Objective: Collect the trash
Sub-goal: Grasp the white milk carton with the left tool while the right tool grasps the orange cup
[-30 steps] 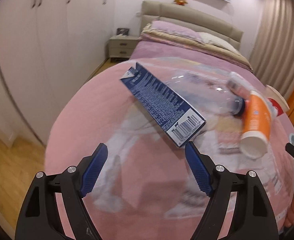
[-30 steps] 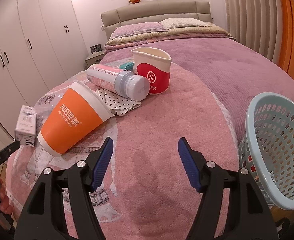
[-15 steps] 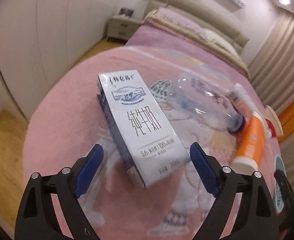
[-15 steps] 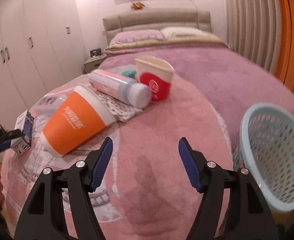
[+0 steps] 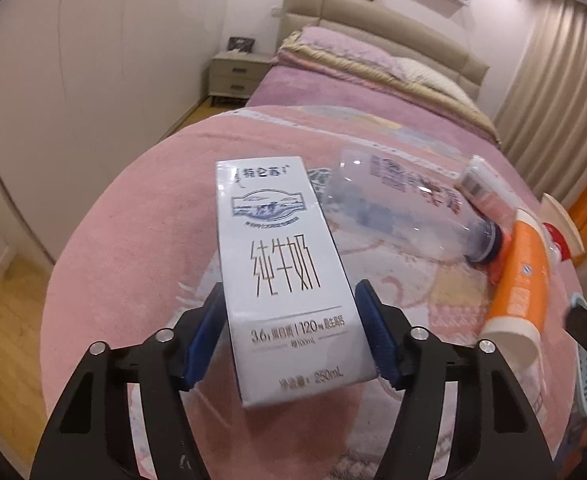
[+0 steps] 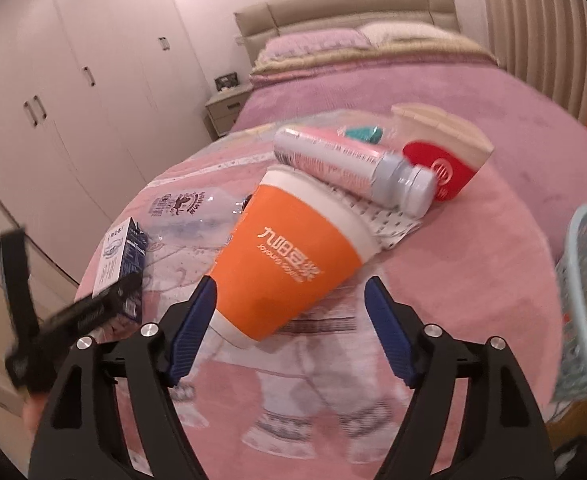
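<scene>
On the bed [image 5: 141, 208], my left gripper [image 5: 289, 340] has now closed around the milk carton [image 5: 281, 280] (first pickup secured); right gripper [image 6: 289, 332] stays open, nearing the orange cup [image 6: 293, 256].

A home bedroom: made bed [image 5: 373, 92], nightstand [image 5: 235, 76], white wardrobes [image 6: 93, 80].

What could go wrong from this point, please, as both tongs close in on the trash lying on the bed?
1. The left tongs pinch only the near end of the white milk carton, so it may pivot or slip when lifted.
2. The right tongs straddle the base of the orange paper cup lying on its side; squeezing could crush it or roll it away.
</scene>
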The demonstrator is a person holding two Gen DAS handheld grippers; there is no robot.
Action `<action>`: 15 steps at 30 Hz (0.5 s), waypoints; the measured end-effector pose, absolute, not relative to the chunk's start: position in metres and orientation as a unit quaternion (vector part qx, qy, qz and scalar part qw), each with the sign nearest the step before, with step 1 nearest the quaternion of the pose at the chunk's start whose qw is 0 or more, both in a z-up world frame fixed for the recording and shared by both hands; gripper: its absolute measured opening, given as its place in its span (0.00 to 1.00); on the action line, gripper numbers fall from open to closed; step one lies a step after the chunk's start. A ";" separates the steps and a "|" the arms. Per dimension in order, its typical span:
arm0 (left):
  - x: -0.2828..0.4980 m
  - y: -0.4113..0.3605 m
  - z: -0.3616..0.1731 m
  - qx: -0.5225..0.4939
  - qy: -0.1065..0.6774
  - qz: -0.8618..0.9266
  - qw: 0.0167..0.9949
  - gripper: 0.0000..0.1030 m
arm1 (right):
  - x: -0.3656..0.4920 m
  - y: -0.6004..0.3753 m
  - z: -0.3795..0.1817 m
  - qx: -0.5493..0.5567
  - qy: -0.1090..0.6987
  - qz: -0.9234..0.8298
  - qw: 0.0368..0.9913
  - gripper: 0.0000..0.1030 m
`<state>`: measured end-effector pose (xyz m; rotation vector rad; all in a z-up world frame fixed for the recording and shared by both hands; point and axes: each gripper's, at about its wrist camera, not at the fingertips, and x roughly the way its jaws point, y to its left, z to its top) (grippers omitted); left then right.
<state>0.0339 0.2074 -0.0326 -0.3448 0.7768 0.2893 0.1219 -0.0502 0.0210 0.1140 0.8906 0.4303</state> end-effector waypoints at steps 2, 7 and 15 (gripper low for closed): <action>0.032 0.204 -0.033 -0.165 0.371 0.134 0.904 0.59 | 0.128 -0.044 0.017 0.070 0.443 0.183 0.875 0.78; 0.036 0.204 -0.034 -0.171 0.365 0.122 0.907 0.58 | 0.137 -0.030 0.008 0.117 0.468 0.180 0.857 0.80; 0.035 0.206 -0.036 -0.180 0.360 0.115 0.908 0.58 | 0.156 -0.006 -0.013 0.144 0.503 0.166 0.836 0.80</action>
